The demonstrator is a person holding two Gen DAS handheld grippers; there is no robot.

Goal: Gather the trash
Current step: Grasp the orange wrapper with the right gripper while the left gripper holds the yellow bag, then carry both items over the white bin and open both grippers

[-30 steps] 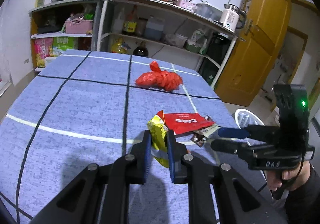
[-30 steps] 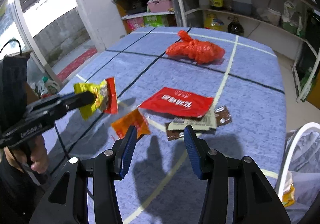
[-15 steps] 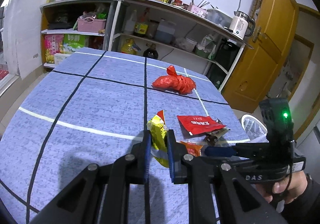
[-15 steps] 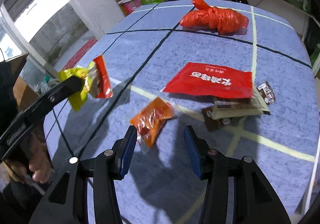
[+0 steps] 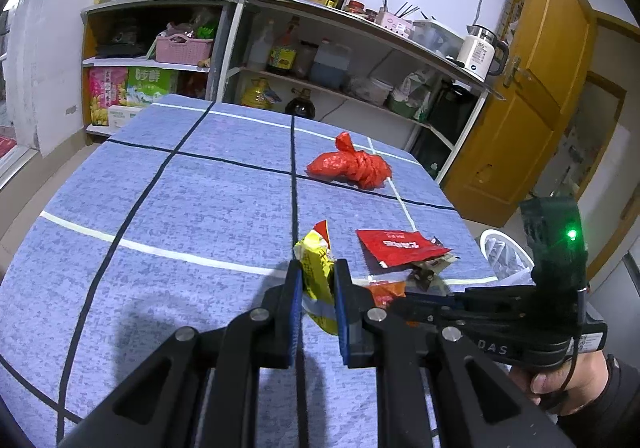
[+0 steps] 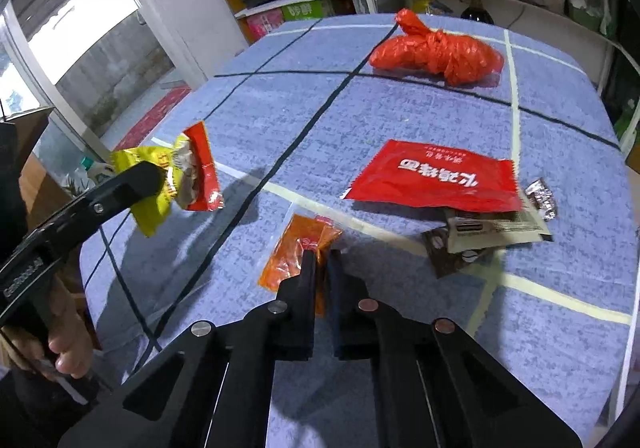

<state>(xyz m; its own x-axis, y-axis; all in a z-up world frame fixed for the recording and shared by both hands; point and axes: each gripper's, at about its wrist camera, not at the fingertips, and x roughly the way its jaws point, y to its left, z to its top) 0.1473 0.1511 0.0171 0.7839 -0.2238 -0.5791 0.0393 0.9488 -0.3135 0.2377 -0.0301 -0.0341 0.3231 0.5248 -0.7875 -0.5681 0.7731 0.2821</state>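
My left gripper (image 5: 314,268) is shut on a yellow and red snack wrapper (image 5: 315,250), held above the blue tablecloth (image 5: 200,207). From the right wrist the same wrapper (image 6: 188,171) hangs at the left. My right gripper (image 6: 321,256) is down at the cloth, its jaws closing, and the pads pinch the near end of an orange sachet (image 6: 296,248). A flat red packet (image 6: 436,179) lies just beyond it. A knotted red plastic bag (image 6: 436,53) rests farther back.
Cream and brown wrappers (image 6: 492,228) and a small silver one (image 6: 540,195) lie under the red packet's right end. A white bin rim (image 5: 500,248) shows past the table's right edge. Shelves (image 5: 320,67) with bottles and pans stand behind the table.
The right gripper has gone from wide open above the orange sachet to closed on its near end. The left gripper still holds the yellow wrapper.
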